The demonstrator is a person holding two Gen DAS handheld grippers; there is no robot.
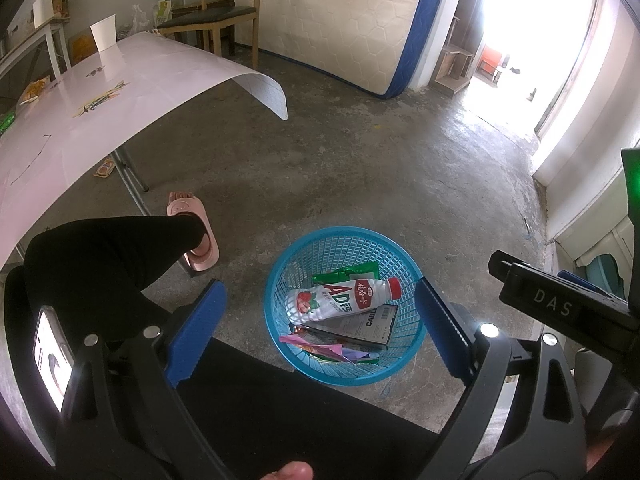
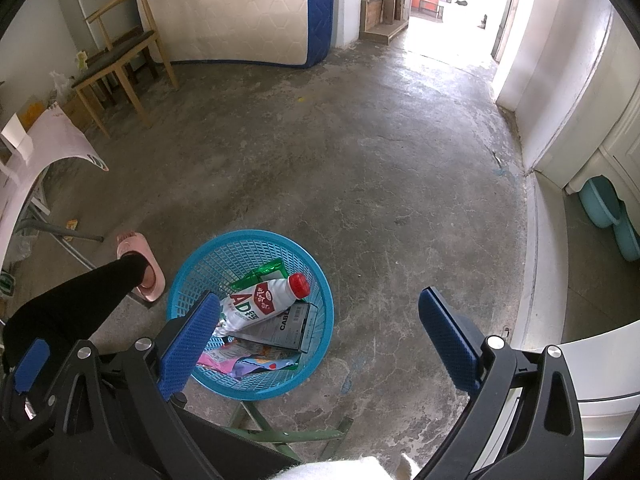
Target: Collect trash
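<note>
The left wrist view shows the left gripper (image 1: 320,316) spread wide and empty above the round blue plastic mesh basket (image 1: 404,256) on the concrete floor, and the right gripper (image 2: 320,328) is likewise wide and empty, so a drop-off step looks just finished. The basket holds a white drink bottle with a red cap (image 1: 340,294), a grey cable box (image 1: 366,326), a green wrapper (image 1: 348,272) and pink foil wrappers (image 1: 316,346). The next move probably calls for swinging back to the pale pink table (image 1: 120,92), where a white paper cup (image 1: 104,34) and small scraps remain.

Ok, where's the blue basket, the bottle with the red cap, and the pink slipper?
blue basket (image 1: 400,246): left wrist view, on its far rim.
bottle (image 1: 340,298): left wrist view, on the white body by the label.
pink slipper (image 2: 150,268): right wrist view, on the sole edge beside the foot.
</note>
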